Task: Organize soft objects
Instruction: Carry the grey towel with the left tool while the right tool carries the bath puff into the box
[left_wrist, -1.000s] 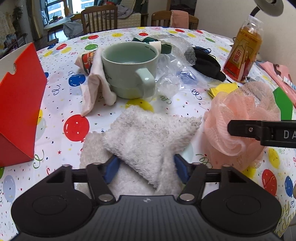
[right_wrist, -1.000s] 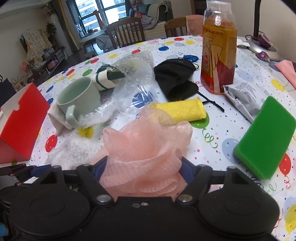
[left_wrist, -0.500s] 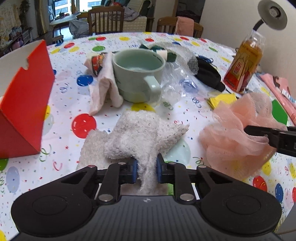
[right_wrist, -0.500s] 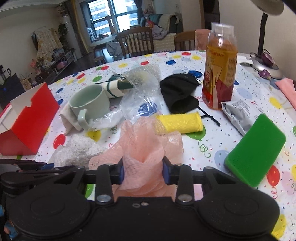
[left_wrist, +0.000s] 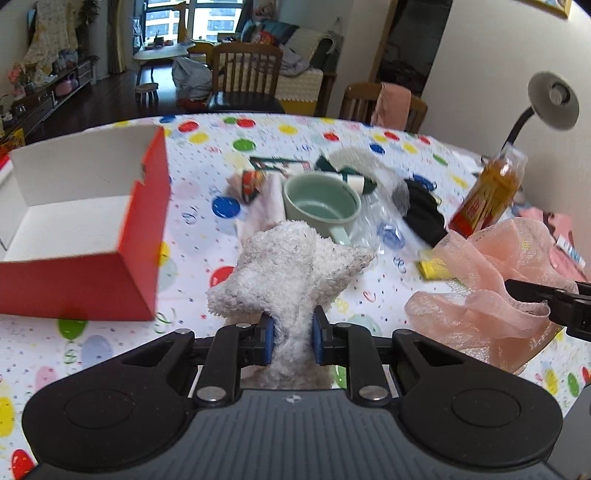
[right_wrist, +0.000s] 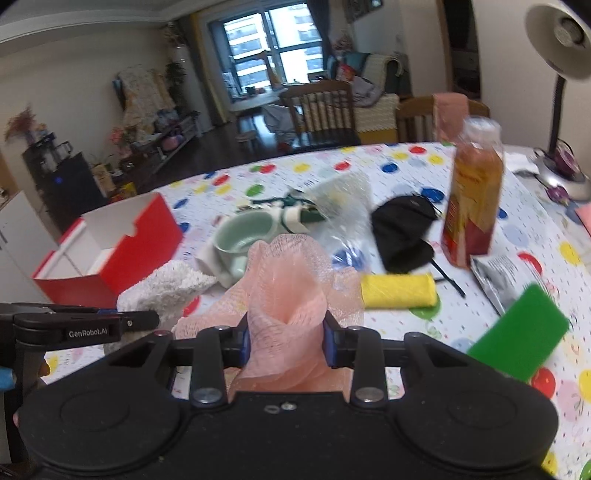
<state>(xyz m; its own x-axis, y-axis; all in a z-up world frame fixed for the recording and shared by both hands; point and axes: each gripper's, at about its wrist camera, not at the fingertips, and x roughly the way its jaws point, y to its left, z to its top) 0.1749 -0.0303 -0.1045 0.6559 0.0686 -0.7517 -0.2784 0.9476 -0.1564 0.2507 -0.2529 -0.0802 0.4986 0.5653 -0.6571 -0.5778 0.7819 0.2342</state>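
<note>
Spotted tablecloth (left_wrist: 192, 236) (cluttered): two tools, one towel (left_wrist: 291, 258), one loofah (right_wrist: 291, 273).

Light: soft daylight from the window (right_wrist: 275, 55) at the far end; even and moderately bright on the table (left_wrist: 207, 173).
Lamp (right_wrist: 559, 37): its head faces the camera, with no visible beam or glare.
Shadows: faint and diffuse, darkest under the red box (left_wrist: 79, 280).
Glare: slight sheen on the dark floor below the window.
Blur: motion smear on the bottle (right_wrist: 474, 195), cup (left_wrist: 321, 206) and table dots.
Sharpest: the gripper bodies at the bottom edge.
Distortion: strong fisheye; walls and table rim bow, corners darken.
</note>
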